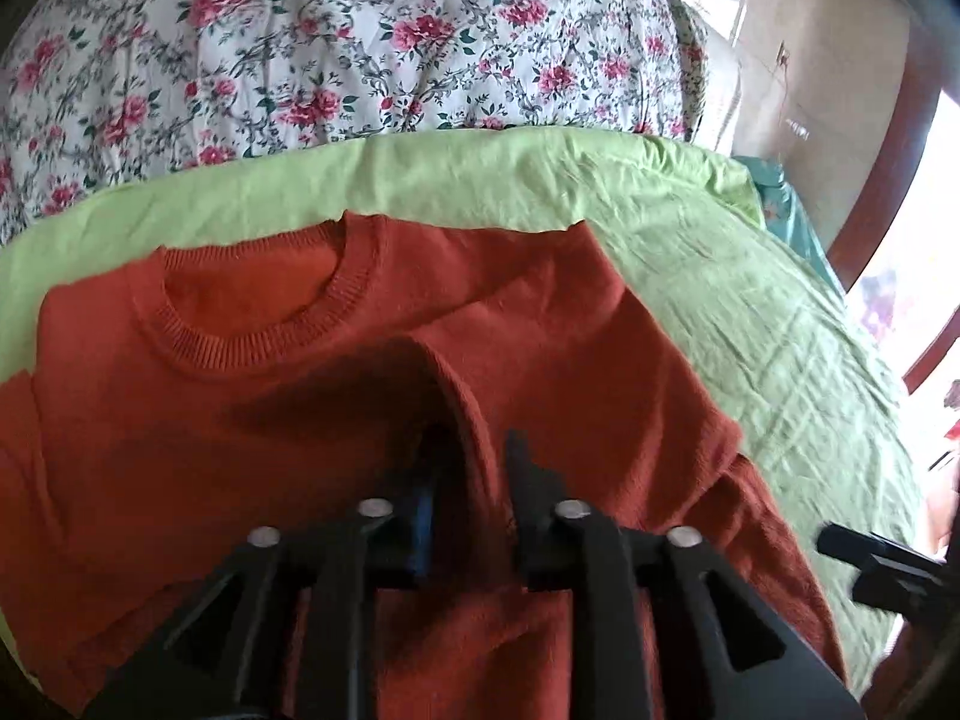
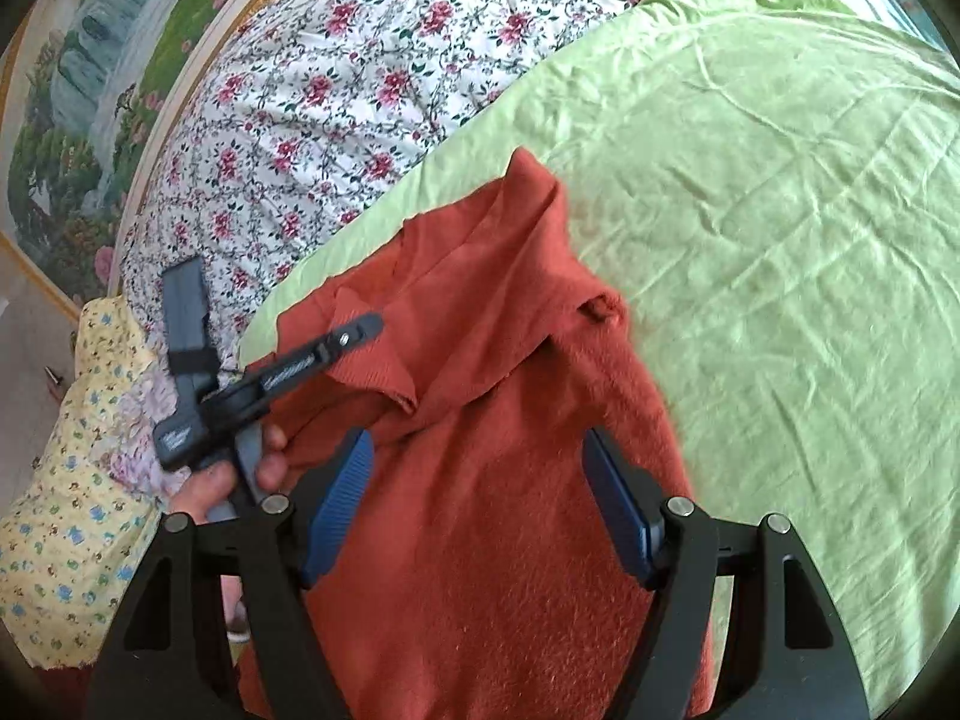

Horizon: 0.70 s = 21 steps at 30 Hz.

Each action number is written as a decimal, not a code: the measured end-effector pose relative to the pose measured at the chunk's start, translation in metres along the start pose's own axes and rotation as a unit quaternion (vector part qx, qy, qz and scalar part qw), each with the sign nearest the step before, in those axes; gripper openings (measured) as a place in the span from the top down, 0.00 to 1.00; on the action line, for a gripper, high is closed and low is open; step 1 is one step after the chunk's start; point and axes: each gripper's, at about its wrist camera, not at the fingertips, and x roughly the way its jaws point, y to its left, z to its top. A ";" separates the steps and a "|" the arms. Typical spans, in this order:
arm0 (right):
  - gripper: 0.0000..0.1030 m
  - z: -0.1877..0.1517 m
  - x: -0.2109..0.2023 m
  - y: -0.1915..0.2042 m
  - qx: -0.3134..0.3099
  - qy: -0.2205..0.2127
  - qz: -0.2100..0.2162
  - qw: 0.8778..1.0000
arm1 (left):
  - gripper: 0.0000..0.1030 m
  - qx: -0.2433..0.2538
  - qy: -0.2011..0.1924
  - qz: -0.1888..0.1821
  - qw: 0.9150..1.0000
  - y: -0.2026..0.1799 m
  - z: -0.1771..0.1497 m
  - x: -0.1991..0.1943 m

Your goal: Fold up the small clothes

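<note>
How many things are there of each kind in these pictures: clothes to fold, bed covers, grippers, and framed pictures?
Clothes to fold: 1, the rust-red sweater
Bed covers: 2, the green sheet and the floral quilt
Grippers: 2, the left gripper, shut on a fold of the sweater, and the right gripper, open
Framed pictures: 1, the landscape painting
Total: 6
</note>
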 end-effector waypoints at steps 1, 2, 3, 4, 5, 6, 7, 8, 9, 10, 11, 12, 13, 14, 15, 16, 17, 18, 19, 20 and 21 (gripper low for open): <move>0.29 0.001 0.002 0.001 -0.001 0.003 0.001 1.000 | 0.63 0.000 -0.002 0.005 1.000 0.004 -0.004 -0.010; 0.29 0.002 0.005 0.003 -0.004 0.005 0.002 1.000 | 0.53 0.000 -0.005 0.012 1.000 0.006 -0.006 -0.018; 0.27 0.002 0.007 0.005 -0.008 0.006 0.003 1.000 | 0.49 -0.003 -0.012 0.020 1.000 0.013 -0.011 -0.031; 0.25 0.003 0.011 0.009 -0.016 0.010 0.004 1.000 | 0.49 -0.008 -0.018 0.022 1.000 0.020 -0.017 -0.044; 0.21 0.004 0.016 0.013 -0.026 0.016 0.005 1.000 | 0.47 -0.019 -0.024 0.027 0.999 0.032 -0.029 -0.060; 0.19 0.004 0.020 0.018 -0.036 0.020 0.005 0.999 | 0.46 -0.026 -0.026 0.035 0.999 0.040 -0.035 -0.069; 0.18 0.004 0.026 0.025 -0.050 0.026 0.006 0.998 | 0.45 -0.038 -0.031 0.057 0.997 0.055 -0.047 -0.082; 0.18 0.005 0.033 0.033 -0.068 0.033 0.005 0.997 | 0.43 -0.045 -0.034 0.079 0.995 0.066 -0.056 -0.091; 0.18 0.005 0.040 0.040 -0.088 0.038 0.002 0.995 | 0.39 -0.052 -0.033 0.104 0.993 0.078 -0.064 -0.099; 0.18 0.006 0.049 0.051 -0.118 0.041 -0.003 0.992 | 0.38 -0.066 -0.032 0.146 0.986 0.095 -0.075 -0.106; 0.18 0.006 0.055 0.058 -0.139 0.041 -0.008 0.989 | 0.38 -0.077 -0.030 0.174 0.981 0.107 -0.082 -0.110; 0.18 0.006 0.062 0.065 -0.160 0.039 -0.014 0.986 | 0.38 -0.090 -0.024 0.205 0.974 0.123 -0.089 -0.111; 0.18 0.007 0.073 0.074 -0.191 0.038 -0.026 0.980 | 0.38 -0.100 -0.014 0.221 0.970 0.136 -0.094 -0.110; 0.18 0.008 0.081 0.078 -0.209 0.037 -0.039 0.976 | 0.38 -0.106 -0.004 0.230 0.967 0.145 -0.097 -0.107; 0.18 0.010 0.091 0.083 -0.228 0.035 -0.061 0.971 | 0.38 -0.109 0.004 0.239 0.965 0.153 -0.100 -0.104; 0.18 0.012 0.099 0.084 -0.236 0.034 -0.074 0.968 | 0.38 -0.111 0.011 0.247 0.962 0.160 -0.104 -0.100; 0.18 0.016 0.109 0.083 -0.235 0.036 -0.081 0.968 | 0.38 -0.114 0.016 0.254 0.960 0.166 -0.109 -0.096; 0.18 0.019 0.116 0.081 -0.228 0.041 -0.078 0.970 | 0.38 -0.117 0.017 0.261 0.958 0.171 -0.113 -0.094; 0.18 0.023 0.123 0.078 -0.216 0.048 -0.068 0.973 | 0.38 -0.124 0.015 0.267 0.955 0.174 -0.115 -0.092; 0.18 0.027 0.131 0.074 -0.203 0.058 -0.058 0.976 | 0.38 -0.134 0.010 0.267 0.954 0.177 -0.118 -0.092; 0.30 0.029 0.137 0.070 -0.191 0.067 -0.047 0.978 | 0.38 -0.142 0.005 0.263 0.954 0.180 -0.121 -0.092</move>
